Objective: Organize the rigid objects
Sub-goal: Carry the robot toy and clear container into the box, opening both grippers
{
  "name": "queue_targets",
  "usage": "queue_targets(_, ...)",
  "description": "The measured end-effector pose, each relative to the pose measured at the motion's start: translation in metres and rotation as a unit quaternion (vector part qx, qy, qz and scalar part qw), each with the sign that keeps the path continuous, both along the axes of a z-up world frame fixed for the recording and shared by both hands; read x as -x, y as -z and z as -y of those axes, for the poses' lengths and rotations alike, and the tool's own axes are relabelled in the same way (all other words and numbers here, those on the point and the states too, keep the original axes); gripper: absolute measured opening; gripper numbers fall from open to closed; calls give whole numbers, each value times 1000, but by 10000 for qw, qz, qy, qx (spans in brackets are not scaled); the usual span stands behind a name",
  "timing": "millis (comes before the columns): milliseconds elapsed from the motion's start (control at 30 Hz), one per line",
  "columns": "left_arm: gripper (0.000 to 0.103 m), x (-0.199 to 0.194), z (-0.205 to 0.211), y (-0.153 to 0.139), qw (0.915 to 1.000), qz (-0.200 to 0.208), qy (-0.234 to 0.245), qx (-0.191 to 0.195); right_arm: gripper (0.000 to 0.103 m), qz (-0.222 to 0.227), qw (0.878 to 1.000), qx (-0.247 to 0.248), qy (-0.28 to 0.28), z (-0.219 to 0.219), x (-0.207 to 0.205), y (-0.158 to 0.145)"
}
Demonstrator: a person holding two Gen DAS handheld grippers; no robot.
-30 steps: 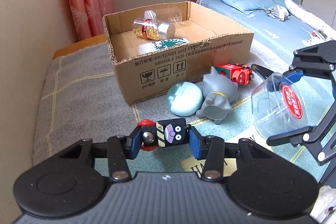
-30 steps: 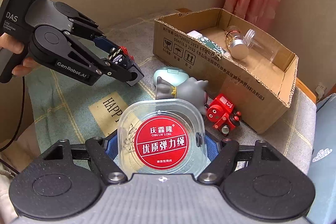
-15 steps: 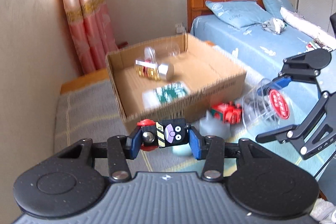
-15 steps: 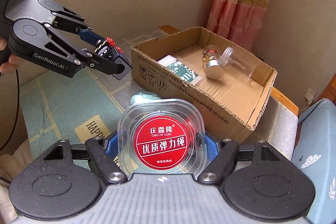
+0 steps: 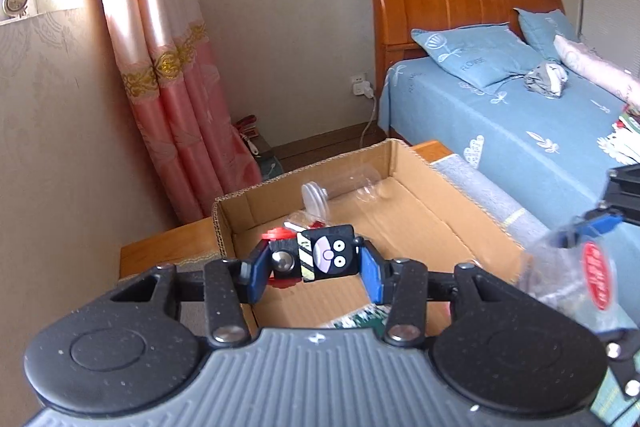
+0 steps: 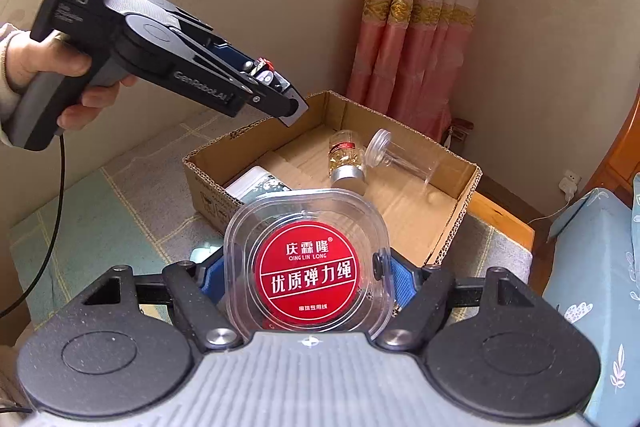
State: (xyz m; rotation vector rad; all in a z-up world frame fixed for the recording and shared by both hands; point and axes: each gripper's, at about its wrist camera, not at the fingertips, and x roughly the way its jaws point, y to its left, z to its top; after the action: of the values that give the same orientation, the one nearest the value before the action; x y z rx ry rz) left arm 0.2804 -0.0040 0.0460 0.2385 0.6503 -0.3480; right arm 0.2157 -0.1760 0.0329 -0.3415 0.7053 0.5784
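Observation:
My left gripper (image 5: 314, 267) is shut on a small black toy block (image 5: 324, 259) with a cartoon face and red parts, held in the air over the open cardboard box (image 5: 404, 215). From the right wrist view the left gripper (image 6: 276, 91) hangs above the near left corner of the box (image 6: 460, 195). My right gripper (image 6: 308, 275) is shut on a clear plastic container (image 6: 308, 263) with a round red label, held just in front of the box. That container shows blurred at the right edge of the left wrist view (image 5: 576, 275).
Inside the box lie a small glass bottle with gold flakes (image 6: 346, 155), a clear plastic jar (image 6: 404, 159) and a flat green-patterned packet (image 6: 256, 187). The box stands on a grey-green cloth (image 6: 100, 211). A bed with blue bedding (image 5: 520, 123) is at the right, a pink curtain (image 5: 176, 99) behind.
Both grippers rose and advanced toward the box with their objects still held. The left one now hovers over the box; the toys on the cloth have dropped out of sight.

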Motion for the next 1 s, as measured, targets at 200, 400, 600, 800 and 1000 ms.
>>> queue_targets(200, 95, -16, -10, 22, 9985, -40, -551, 14, 81, 4, 10000, -2, 80, 3, -8, -3)
queue_targets(400, 97, 9, -24, 26, 9983, -160, -542, 141, 81, -76, 9998, -2, 171, 5, -17, 0)
queue_targets(600, 101, 51, -36, 25, 9972, -83, -714, 206, 81, -204, 9991, -101, 353, 6, -30, 0)
queue_targets(800, 102, 85, -38, 29, 9950, 90, -991, 99, 81, -320, 9980, -74, 534, 2, -54, 0)
queue_targets(1000, 102, 109, -42, 34, 9907, 260, -1331, 126, 81, -415, 9969, -25, 666, -3, -82, 2)
